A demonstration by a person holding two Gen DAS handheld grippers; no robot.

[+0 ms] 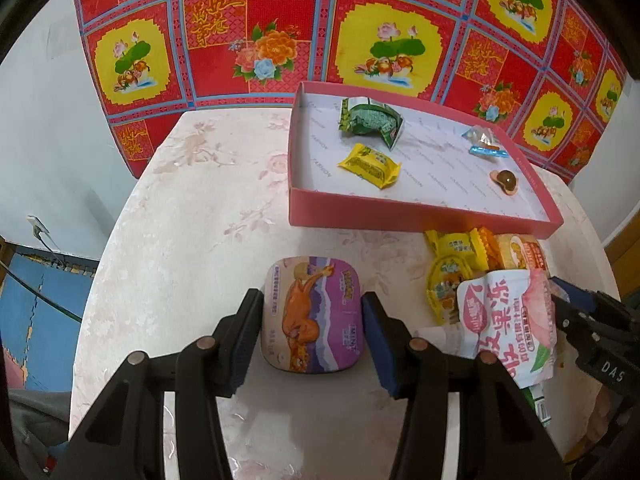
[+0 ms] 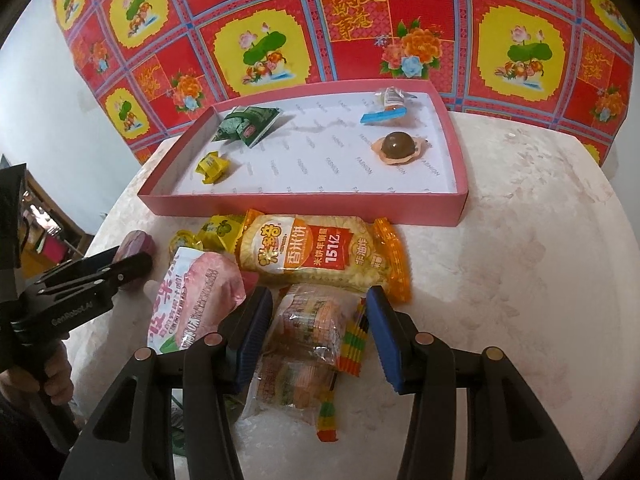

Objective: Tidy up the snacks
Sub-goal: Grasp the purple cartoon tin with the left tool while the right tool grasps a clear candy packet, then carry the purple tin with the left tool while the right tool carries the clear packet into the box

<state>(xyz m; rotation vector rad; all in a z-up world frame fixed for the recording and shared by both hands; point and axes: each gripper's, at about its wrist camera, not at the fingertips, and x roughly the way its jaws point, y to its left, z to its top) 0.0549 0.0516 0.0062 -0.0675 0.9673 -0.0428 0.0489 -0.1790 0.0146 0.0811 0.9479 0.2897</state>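
A purple tin (image 1: 314,314) with an orange creature lies on the table between the fingers of my left gripper (image 1: 312,316); the jaws are open around it, pads close to its sides. My right gripper (image 2: 314,320) is open around a clear biscuit pack (image 2: 308,332) with a striped edge. A pink shallow box (image 1: 400,216) (image 2: 304,204) holds a green packet (image 1: 370,120), a yellow candy (image 1: 370,165), a blue-edged packet (image 1: 484,142) and a brown jelly cup (image 1: 506,180).
A loose pile lies in front of the box: an orange rice-cracker bag (image 2: 320,254), a pink-and-white bag (image 2: 192,300) (image 1: 508,320), and yellow candies (image 1: 448,280). The round table (image 1: 180,220) drops off at left. A red patterned cloth (image 1: 260,40) hangs behind.
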